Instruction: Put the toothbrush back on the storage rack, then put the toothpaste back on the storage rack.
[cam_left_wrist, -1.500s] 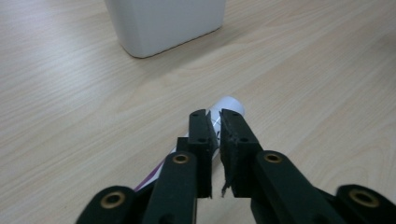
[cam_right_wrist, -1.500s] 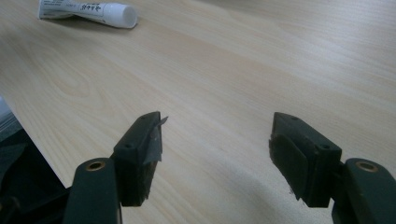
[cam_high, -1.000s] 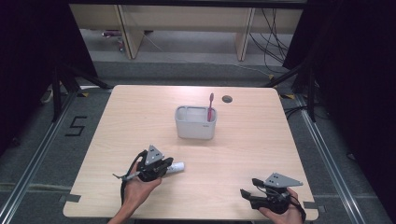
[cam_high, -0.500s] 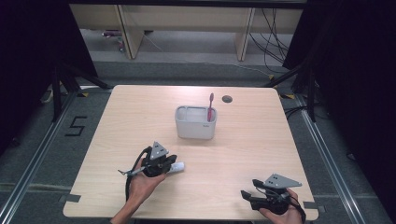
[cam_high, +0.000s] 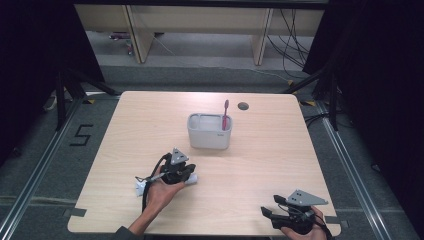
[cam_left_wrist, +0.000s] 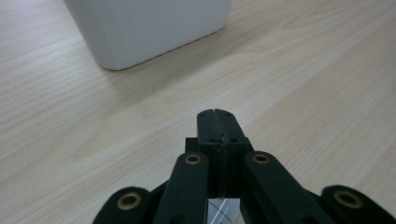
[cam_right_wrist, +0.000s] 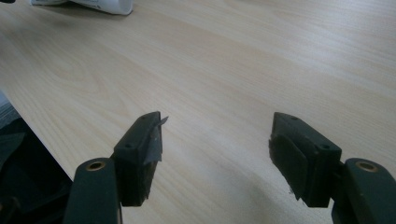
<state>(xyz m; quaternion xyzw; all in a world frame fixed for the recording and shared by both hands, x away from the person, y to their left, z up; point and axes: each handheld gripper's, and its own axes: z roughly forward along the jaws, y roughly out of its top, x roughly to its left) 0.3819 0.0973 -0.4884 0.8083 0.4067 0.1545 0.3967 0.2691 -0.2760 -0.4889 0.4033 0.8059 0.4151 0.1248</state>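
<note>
A white rectangular holder (cam_high: 210, 132) stands mid-table with a pink toothbrush (cam_high: 225, 114) upright in its right end. My left gripper (cam_high: 186, 171) is shut, jaws pressed together with nothing between them, and points at the holder (cam_left_wrist: 149, 28) a short way ahead. In the left gripper view the gripper (cam_left_wrist: 215, 116) hovers just over the wood. A white tube (cam_high: 141, 187) lies on the table under that hand, its other end beside the gripper. My right gripper (cam_high: 270, 206) rests open near the front right corner, jaws (cam_right_wrist: 217, 135) wide apart and empty.
The light wooden table (cam_high: 280, 150) has a small dark hole (cam_high: 243, 106) behind the holder. Its front edge runs close to the right gripper. The white tube (cam_right_wrist: 100, 5) shows far off in the right gripper view. Grey floor, shelving and cables lie beyond.
My left hand has slid a little forward and right toward the holder, passing over the white tube, whose near end now shows behind the hand. The right gripper has stayed put.
</note>
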